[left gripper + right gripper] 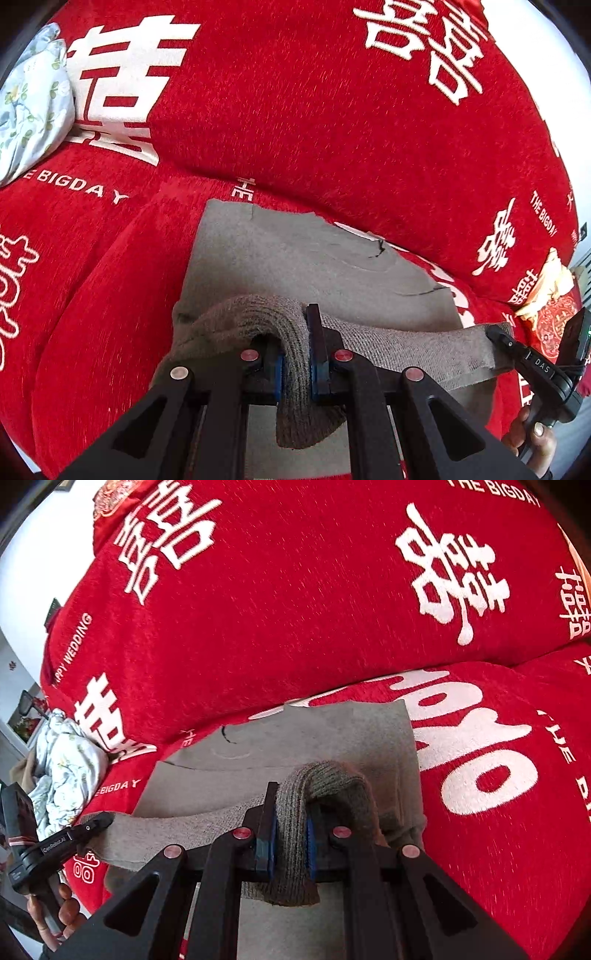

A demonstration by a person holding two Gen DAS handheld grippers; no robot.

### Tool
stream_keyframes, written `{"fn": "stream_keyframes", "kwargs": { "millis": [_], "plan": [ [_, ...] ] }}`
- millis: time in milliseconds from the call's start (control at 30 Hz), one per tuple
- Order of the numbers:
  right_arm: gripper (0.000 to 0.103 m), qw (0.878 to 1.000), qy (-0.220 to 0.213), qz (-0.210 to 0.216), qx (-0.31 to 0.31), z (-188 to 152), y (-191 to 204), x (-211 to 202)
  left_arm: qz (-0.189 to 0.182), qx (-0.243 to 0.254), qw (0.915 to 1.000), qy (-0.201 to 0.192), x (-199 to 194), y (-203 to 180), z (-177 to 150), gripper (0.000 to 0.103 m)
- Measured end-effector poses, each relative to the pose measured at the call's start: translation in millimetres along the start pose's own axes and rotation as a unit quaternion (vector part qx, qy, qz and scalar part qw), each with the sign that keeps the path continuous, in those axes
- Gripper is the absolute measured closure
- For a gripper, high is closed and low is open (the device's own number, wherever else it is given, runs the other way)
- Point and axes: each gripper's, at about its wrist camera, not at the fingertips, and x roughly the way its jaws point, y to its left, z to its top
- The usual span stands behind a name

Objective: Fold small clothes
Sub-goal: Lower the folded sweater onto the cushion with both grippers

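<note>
A small grey knitted garment (295, 254) lies on the red sofa seat, also in the right wrist view (332, 734). My left gripper (295, 354) is shut on the ribbed hem at the garment's left corner. My right gripper (290, 834) is shut on the ribbed hem at its right corner. The hem stretches between both grippers, lifted above the flat part of the garment. The right gripper also shows in the left wrist view (495, 334), and the left gripper shows in the right wrist view (105, 819).
The red sofa cover (295, 110) with white characters rises as a backrest (295, 609) behind the garment. A pale floral cloth bundle (33, 99) lies at the left end of the sofa, also in the right wrist view (66, 760). A red patterned cushion (554, 321) sits at the right.
</note>
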Motion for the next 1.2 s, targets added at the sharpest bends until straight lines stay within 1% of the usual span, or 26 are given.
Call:
{"fn": "stream_keyframes", "kwargs": {
  "millis": [167,300,500,767,900,1200],
  "plan": [
    [0.09,1.0,0.012,-0.004,0.014,8,-6,14,0.01,0.003,0.9999,0.012,15,-4,13,0.092],
    [0.09,1.0,0.019,-0.013,0.014,12,-6,22,0.018,0.007,0.9996,0.02,25,-6,19,0.092],
    [0.09,1.0,0.019,-0.014,0.015,17,-8,27,0.016,0.002,0.9996,0.023,32,-4,25,0.092],
    [0.09,0.999,0.024,-0.019,0.019,27,-9,41,0.023,0.001,0.9993,0.03,46,-5,35,0.092],
    [0.09,0.999,0.025,-0.019,0.018,32,-8,44,0.023,0.003,0.9994,0.027,49,-6,41,0.092],
    [0.09,0.999,0.036,-0.027,0.019,46,-11,67,0.032,0.008,0.9989,0.033,67,-7,50,0.092]
  ]
}}
